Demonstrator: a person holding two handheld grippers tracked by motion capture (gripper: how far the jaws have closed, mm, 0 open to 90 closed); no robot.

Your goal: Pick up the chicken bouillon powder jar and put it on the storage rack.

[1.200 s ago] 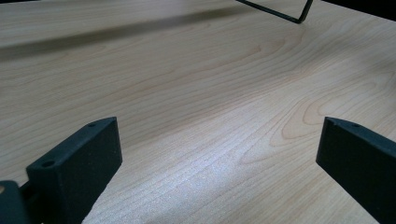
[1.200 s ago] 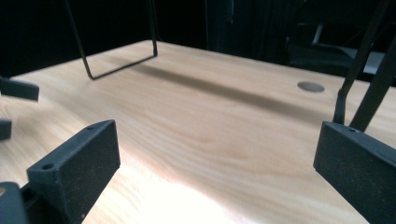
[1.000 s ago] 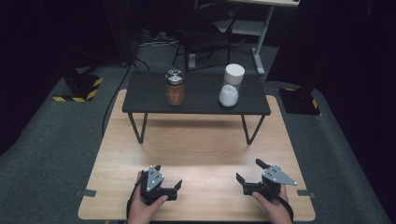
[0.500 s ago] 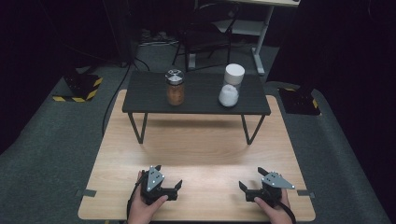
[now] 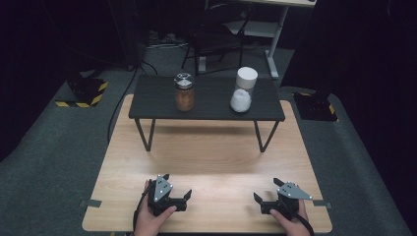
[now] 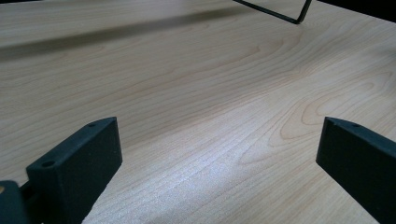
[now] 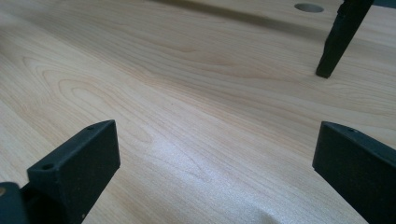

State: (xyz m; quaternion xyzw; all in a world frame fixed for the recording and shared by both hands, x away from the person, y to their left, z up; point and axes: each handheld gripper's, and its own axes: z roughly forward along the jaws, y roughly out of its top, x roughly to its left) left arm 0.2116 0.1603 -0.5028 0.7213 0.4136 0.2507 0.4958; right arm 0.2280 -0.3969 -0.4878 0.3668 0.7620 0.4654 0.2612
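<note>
Two claws wide open, left claw [image 5: 183, 195], right claw [image 5: 259, 196], both empty.

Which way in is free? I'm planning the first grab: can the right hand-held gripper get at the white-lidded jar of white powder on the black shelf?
Probably yes. The right hand-held gripper is open, and bare wooden table lies ahead. The white-lidded jar stands apart from the brown-filled jar.

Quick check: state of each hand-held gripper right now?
Left hand-held gripper: open, holding nothing, over the wooden table.
Right hand-held gripper: open, holding nothing.
</note>
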